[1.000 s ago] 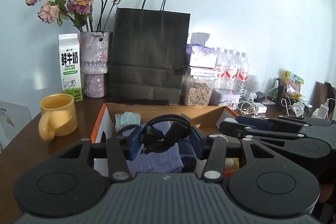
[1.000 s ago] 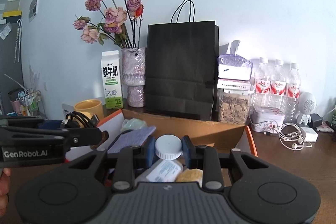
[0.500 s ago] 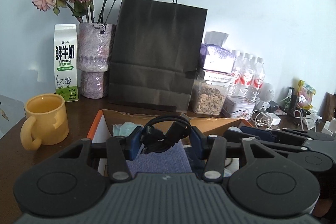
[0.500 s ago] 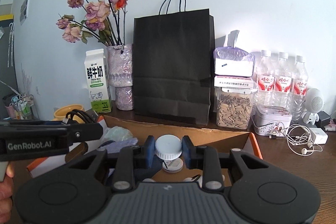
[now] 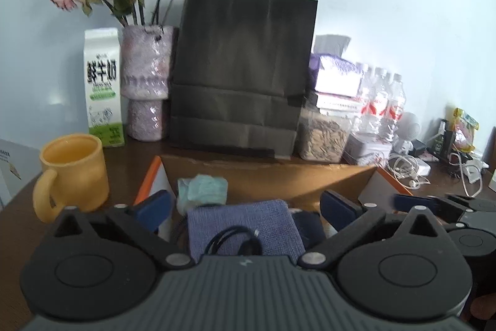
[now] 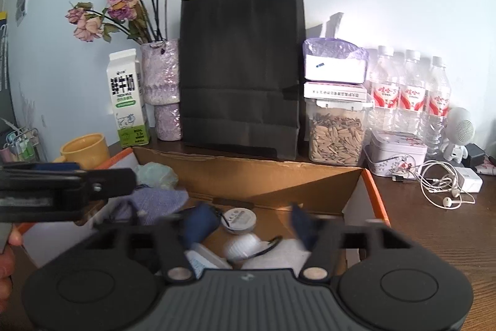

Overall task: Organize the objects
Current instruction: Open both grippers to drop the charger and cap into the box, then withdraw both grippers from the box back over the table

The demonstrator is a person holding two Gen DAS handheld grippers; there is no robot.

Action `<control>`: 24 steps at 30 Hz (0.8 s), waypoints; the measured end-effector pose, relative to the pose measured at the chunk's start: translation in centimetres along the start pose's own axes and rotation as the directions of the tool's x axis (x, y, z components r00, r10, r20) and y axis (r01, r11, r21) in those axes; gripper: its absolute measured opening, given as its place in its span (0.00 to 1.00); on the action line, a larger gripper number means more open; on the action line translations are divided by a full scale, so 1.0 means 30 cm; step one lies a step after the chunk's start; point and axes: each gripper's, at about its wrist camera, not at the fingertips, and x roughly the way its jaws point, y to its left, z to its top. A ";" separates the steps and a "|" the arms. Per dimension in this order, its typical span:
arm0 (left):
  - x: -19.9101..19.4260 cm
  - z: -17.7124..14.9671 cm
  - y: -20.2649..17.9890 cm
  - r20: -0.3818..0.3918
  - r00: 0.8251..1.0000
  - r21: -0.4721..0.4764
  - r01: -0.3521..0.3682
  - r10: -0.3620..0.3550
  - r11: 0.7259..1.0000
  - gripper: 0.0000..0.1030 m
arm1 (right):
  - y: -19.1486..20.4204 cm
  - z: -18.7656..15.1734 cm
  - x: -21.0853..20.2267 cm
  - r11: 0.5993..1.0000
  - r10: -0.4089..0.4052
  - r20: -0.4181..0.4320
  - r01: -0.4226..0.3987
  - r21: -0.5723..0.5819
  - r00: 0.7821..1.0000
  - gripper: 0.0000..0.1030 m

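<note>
Both grippers are held spread wide with nothing grasped above a cardboard box (image 5: pixel 269 176): the left gripper (image 5: pixel 246 203) over a black cable (image 5: pixel 235 242) lying on purple cloth (image 5: pixel 241 222), the right gripper (image 6: pixel 251 222) over a white-capped bottle (image 6: pixel 241 247) lying inside.

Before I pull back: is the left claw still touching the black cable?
Apart. The left wrist view shows the left claw open, with the black cable lying loose on the purple cloth between its fingers.
</note>
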 end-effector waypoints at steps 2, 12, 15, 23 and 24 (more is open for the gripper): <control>0.000 0.002 -0.001 -0.003 1.000 -0.001 -0.005 0.005 1.000 1.00 | 0.002 -0.003 0.003 1.000 -0.031 -0.004 0.031 -0.001 1.000 1.00; 0.010 -0.005 -0.002 -0.022 1.000 0.002 -0.007 0.008 1.000 1.00 | 0.003 -0.007 0.006 1.000 -0.029 -0.010 0.029 0.001 1.000 1.00; 0.010 -0.006 -0.003 -0.026 1.000 0.002 -0.006 0.006 1.000 1.00 | 0.003 -0.007 0.006 1.000 -0.030 -0.011 0.030 0.000 0.999 1.00; -0.033 -0.004 -0.012 0.005 1.000 0.010 0.003 -0.003 1.000 1.00 | 0.016 -0.017 -0.024 0.999 -0.029 0.002 0.029 -0.016 1.000 1.00; -0.042 -0.005 -0.015 0.009 1.000 0.012 0.004 -0.004 1.000 1.00 | 0.018 -0.019 -0.032 0.999 -0.029 0.004 0.029 -0.018 1.000 1.00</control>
